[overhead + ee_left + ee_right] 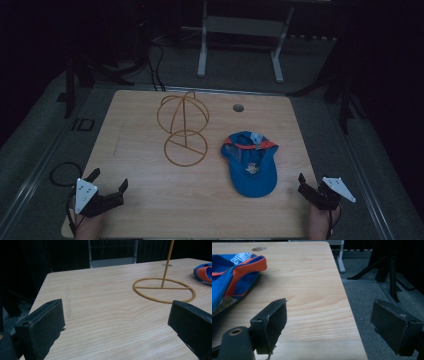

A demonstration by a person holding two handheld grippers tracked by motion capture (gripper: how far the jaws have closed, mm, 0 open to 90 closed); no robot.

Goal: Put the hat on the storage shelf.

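A gold wire hat stand (184,125), with a round base ring and a globe-shaped top, rises left of the table's middle. To its right lies a blue cap (250,167) with orange trim, its brim toward me. My left gripper (110,179) hovers open at the near left corner, well short of the stand. In the left gripper view the stand (160,287) lies ahead right, between the wide jaws of the gripper (117,305). My right gripper (315,185) is open at the near right edge. In the right gripper view that gripper (330,303) straddles the table edge, with the cap (232,275) at far left.
The wooden table (150,200) has a cable hole (238,107) near its far edge. A white frame (240,25) stands on the grey floor behind. A cable loop (65,172) lies off the left side. Dark stand legs (387,270) flank the table.
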